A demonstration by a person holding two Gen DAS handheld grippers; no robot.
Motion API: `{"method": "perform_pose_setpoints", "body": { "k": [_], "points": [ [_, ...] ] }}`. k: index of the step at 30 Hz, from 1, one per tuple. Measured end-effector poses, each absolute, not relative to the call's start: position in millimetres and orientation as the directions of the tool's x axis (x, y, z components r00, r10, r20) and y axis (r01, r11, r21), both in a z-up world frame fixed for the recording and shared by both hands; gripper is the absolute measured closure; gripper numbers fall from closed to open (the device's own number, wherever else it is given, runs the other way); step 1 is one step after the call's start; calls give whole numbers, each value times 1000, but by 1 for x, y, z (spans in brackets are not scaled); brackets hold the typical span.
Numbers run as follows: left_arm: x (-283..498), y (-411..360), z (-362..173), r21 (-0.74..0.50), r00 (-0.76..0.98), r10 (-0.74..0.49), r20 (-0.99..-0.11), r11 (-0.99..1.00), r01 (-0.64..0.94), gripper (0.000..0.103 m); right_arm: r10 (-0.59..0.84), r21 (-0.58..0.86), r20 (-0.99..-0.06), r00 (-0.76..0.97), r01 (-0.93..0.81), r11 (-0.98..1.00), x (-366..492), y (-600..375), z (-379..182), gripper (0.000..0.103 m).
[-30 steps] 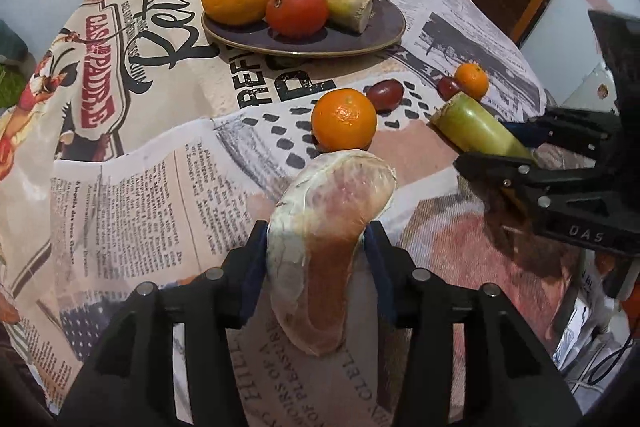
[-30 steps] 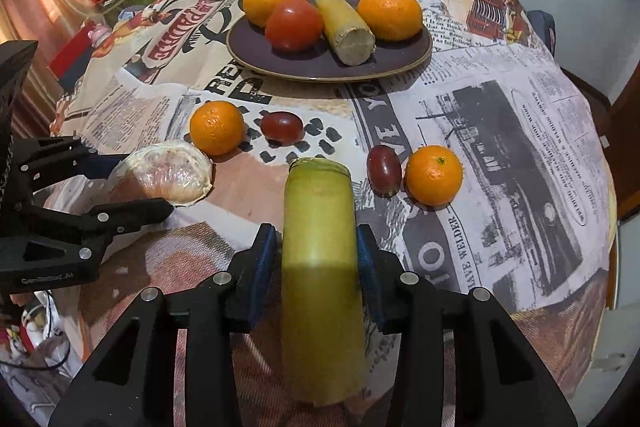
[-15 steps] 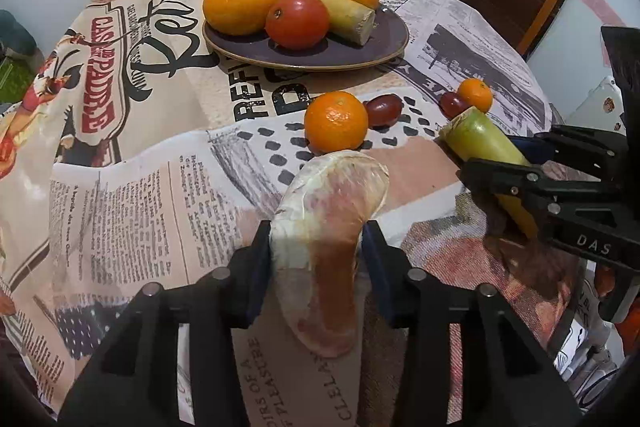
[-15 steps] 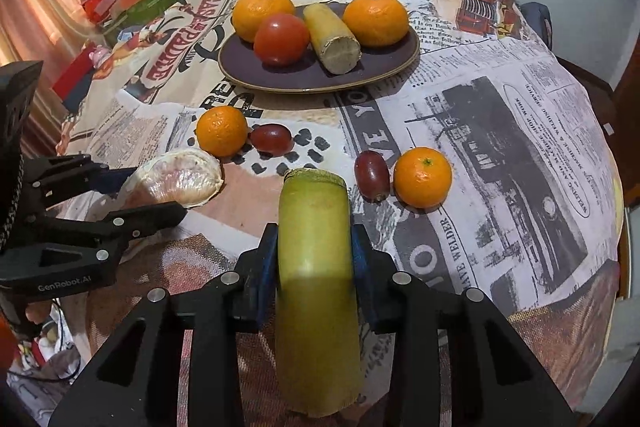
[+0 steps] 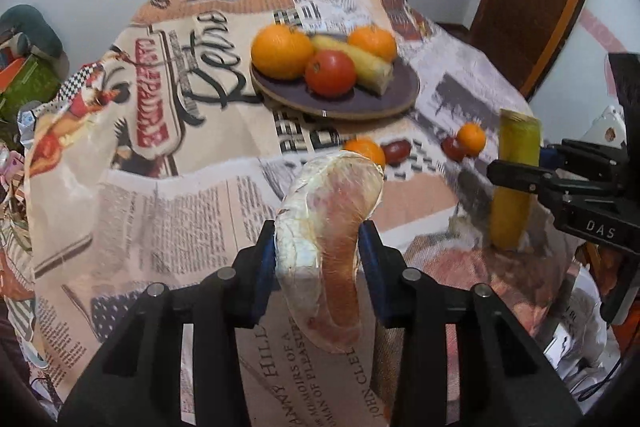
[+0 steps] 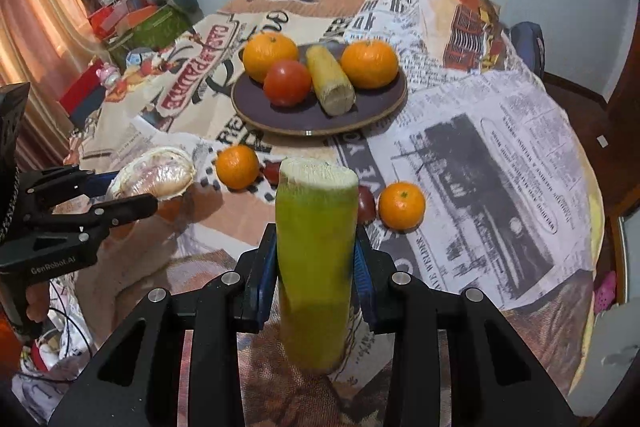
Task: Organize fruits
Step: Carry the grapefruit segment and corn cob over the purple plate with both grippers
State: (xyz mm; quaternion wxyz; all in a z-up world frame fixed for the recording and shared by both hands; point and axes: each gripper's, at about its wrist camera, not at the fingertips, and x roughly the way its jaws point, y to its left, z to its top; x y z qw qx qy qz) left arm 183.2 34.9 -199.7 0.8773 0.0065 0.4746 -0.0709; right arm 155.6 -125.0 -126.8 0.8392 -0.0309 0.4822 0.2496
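Above the near edge of the newspaper-print tablecloth (image 5: pixel 168 211), our left gripper (image 5: pixel 320 251) is clamped on a peeled pomelo segment (image 5: pixel 328 227) and our right gripper (image 6: pixel 316 259) grips a green-yellow cane piece (image 6: pixel 314 267), both short of the fruit plate (image 6: pixel 296 117)

"What's on your left feed?"

"My left gripper (image 5: pixel 320 247) has its jaws clamped on a peeled pomelo segment (image 5: pixel 330 251), lifted over the worktop's (image 5: pixel 168 211) near edge."

"And beyond it?"

"The plate (image 5: pixel 396 89) near the far edge holds two oranges, a tomato (image 5: pixel 330 73) and a yellow stalk. At right, the right gripper (image 5: pixel 516 167) grips a green stalk (image 5: pixel 514 183) upright."
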Motion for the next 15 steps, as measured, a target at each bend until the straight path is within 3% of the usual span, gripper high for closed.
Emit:
{"method": "perform_pose_setpoints", "body": {
  "k": [15],
  "points": [
    [213,37,-160,-71,636,-128,-761,991,114,63,388,166,-772,503,-430,887,186,-133,-93,72]
  ]
}}
